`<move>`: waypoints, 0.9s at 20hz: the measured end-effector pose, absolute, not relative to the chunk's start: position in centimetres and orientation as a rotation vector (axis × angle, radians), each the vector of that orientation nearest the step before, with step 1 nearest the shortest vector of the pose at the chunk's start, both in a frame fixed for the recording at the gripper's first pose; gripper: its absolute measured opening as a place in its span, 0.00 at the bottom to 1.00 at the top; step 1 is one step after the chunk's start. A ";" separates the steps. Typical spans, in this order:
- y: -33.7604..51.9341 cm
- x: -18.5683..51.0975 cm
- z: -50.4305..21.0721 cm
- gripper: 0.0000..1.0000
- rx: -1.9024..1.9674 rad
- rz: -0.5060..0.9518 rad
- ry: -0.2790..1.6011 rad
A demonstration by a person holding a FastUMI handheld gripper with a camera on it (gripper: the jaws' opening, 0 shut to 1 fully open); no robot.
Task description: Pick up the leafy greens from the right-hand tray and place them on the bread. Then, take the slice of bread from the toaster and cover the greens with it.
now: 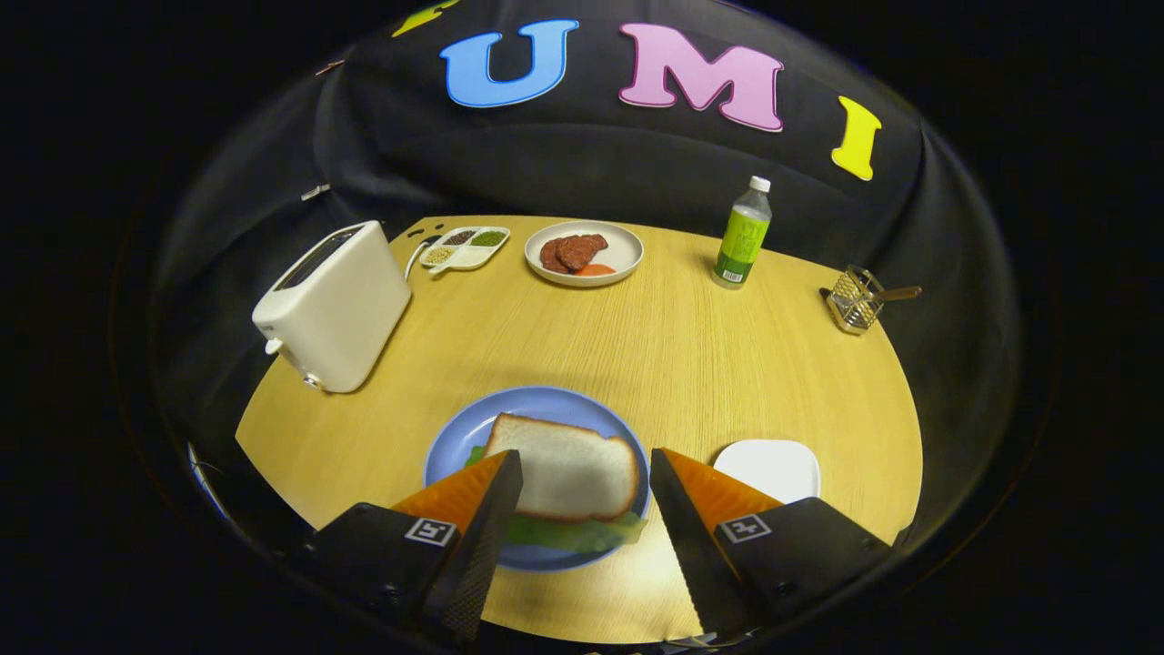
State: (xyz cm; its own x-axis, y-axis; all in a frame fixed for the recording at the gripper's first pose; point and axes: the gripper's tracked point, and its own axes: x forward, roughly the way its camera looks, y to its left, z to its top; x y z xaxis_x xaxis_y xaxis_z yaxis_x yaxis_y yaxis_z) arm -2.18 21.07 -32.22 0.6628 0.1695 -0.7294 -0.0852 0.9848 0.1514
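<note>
fingers [587, 478] spread, empty | bread slice [568, 473] covers leafy greens [573, 532] | blue plate [546, 405]

Bread slice [568, 471]: white with tan crust, lying flat on top of the greens, on the blue plate [546, 406], between the fingers.
Leafy greens [575, 532]: pale green, pressed under the slice, edges poking out at its near side.
Toaster [333, 306]: white, upright, beyond the plate.
Right-hand tray [768, 466]: white, just beside the plate.

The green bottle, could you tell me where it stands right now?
The green bottle stands upright at the table's far side, between the plate of meat and the wire basket, well beyond the open tongs.
</note>
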 end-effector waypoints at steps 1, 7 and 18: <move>20.9 -1.9 -31.4 0.89 0.100 0.149 0.812; 19.6 0.0 -24.1 0.91 0.051 0.190 0.644; 14.5 1.1 -12.6 0.97 0.047 0.231 0.401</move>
State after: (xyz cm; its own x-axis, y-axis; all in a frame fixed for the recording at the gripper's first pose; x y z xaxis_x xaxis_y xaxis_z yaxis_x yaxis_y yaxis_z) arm 1.11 14.54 -12.58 0.8950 0.2322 -0.3809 -0.2138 0.9727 0.0906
